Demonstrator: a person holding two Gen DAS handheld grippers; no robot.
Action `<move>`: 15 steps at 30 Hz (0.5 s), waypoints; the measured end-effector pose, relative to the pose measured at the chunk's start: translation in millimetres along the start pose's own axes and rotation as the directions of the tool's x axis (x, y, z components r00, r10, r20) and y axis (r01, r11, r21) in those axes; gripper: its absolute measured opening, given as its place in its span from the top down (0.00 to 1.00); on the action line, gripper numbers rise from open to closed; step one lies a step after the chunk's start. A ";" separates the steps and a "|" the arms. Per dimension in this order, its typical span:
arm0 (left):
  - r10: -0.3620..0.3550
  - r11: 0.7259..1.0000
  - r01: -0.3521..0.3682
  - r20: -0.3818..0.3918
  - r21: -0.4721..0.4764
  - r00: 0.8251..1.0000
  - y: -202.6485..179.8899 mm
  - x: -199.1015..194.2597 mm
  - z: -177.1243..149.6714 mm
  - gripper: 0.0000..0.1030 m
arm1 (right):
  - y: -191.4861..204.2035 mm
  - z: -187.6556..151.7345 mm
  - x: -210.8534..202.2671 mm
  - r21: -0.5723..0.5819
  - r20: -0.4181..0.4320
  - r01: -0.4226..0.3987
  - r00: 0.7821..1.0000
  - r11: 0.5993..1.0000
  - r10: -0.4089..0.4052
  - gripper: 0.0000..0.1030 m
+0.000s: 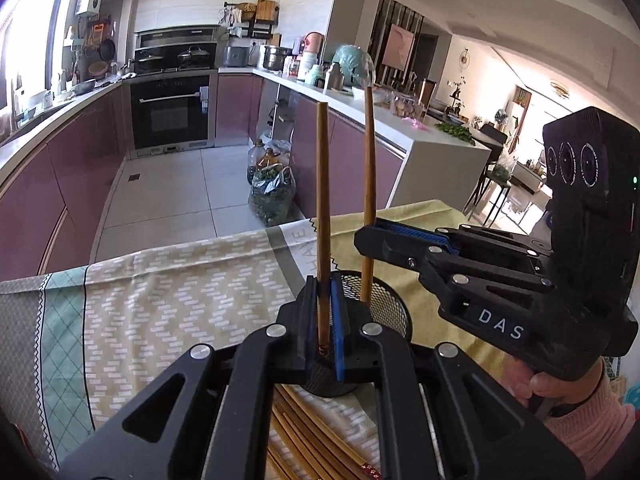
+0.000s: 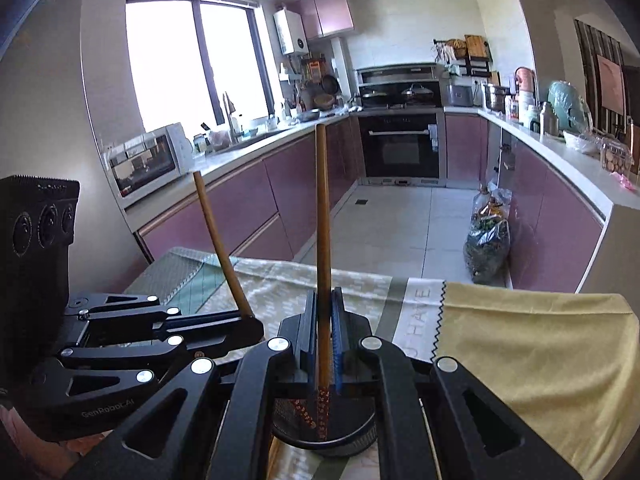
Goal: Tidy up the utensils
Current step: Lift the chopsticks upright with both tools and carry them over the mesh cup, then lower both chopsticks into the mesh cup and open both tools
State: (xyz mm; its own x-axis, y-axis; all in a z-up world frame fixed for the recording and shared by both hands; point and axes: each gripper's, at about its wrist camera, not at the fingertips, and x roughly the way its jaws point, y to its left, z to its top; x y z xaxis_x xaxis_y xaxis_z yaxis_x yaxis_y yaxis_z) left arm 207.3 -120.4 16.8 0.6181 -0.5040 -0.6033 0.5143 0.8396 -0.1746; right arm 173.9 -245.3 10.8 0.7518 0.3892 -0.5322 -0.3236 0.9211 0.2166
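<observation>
My left gripper [image 1: 324, 316] is shut on a wooden chopstick [image 1: 322, 200] and holds it upright over the black mesh holder [image 1: 384, 304]. My right gripper [image 2: 323, 340] is shut on a second chopstick [image 2: 322, 220], also upright, with its patterned end down inside the mesh holder [image 2: 360, 436]. In the left wrist view the right gripper [image 1: 370, 234] comes in from the right with its chopstick [image 1: 369, 160] reaching into the holder. In the right wrist view the left gripper [image 2: 252, 322] sits at the left with its chopstick [image 2: 220, 240] leaning.
Several more chopsticks [image 1: 304, 432] lie on the patterned tablecloth [image 1: 180, 292] below my left gripper. A yellow cloth [image 2: 540, 352] covers the table's right part. Beyond the table edge are the tiled floor, purple cabinets and a bag of greens [image 1: 272, 196].
</observation>
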 end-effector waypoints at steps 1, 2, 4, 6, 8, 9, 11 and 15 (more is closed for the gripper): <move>0.002 1.000 -0.002 -0.004 0.004 1.000 -0.3 2.6 0.3 0.93 | -2.4 -1.7 6.2 0.001 -0.030 0.002 1.000 1.000 -0.002 0.94; 0.003 1.000 -0.003 -0.009 0.004 1.000 3.6 9.4 -2.1 0.93 | -0.9 -2.0 10.6 0.002 -0.055 0.006 0.998 1.000 -0.006 0.94; -0.003 1.000 0.003 -0.021 0.005 1.000 3.9 17.6 -3.0 0.93 | 0.2 -5.5 15.8 0.005 -0.078 0.011 0.997 1.000 -0.011 0.94; 0.009 1.000 -0.009 -0.031 0.006 0.999 5.2 28.6 -2.7 0.92 | 0.2 -7.9 18.2 0.013 -0.088 0.014 0.996 1.000 -0.012 0.94; 0.017 1.000 -0.017 -0.038 0.004 0.999 6.9 34.7 -3.4 0.92 | -1.6 -7.1 19.8 0.024 -0.091 0.020 0.996 1.000 -0.018 0.92; 0.023 1.000 -0.023 -0.038 0.003 0.999 7.9 37.3 -4.1 0.92 | -0.3 -8.1 20.2 0.028 -0.092 0.023 0.996 0.999 -0.021 0.92; 0.029 1.000 -0.029 -0.034 -0.004 0.999 9.9 40.4 -5.8 0.87 | -0.2 -8.2 20.7 0.037 -0.089 0.033 0.996 0.999 -0.030 0.91; 0.067 0.998 -0.067 0.001 -0.019 0.998 14.5 29.7 -10.6 0.72 | -3.1 -9.4 14.1 0.048 -0.059 0.050 0.997 0.998 -0.048 0.75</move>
State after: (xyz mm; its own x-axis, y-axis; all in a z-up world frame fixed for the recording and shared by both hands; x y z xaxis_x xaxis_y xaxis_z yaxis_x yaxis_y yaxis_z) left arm 226.8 -121.0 -11.9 0.6515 -0.4470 -0.6130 0.4603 0.8752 -0.1488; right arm 180.1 -242.8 -5.1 0.7309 0.3438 -0.5896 -0.2574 0.9389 0.2283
